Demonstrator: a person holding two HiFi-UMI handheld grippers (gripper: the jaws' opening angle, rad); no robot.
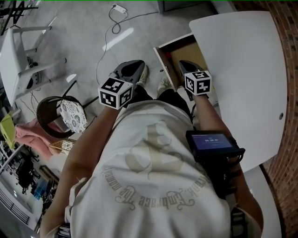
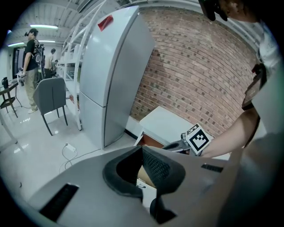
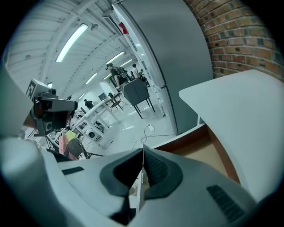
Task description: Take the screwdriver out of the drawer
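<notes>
The drawer (image 1: 185,49) under the white table (image 1: 242,69) stands pulled out, and its brown inside shows bare where I can see it. No screwdriver is visible in any view. My right gripper (image 1: 184,63) hangs over the drawer's front part, jaws shut with nothing between them (image 3: 142,151). The drawer's wooden floor (image 3: 208,153) lies just beyond its tips. My left gripper (image 1: 138,65) sits left of the drawer above the floor, also shut and empty (image 2: 142,149). From there the right gripper's marker cube (image 2: 196,138) shows in front of the drawer (image 2: 148,141).
A tall grey fridge (image 2: 111,66) and a brick wall (image 2: 204,66) stand behind the table. A cable with a plug (image 1: 116,14) lies on the floor. A black round bin (image 1: 53,116) and a white frame (image 1: 28,56) are at the left. People stand far off.
</notes>
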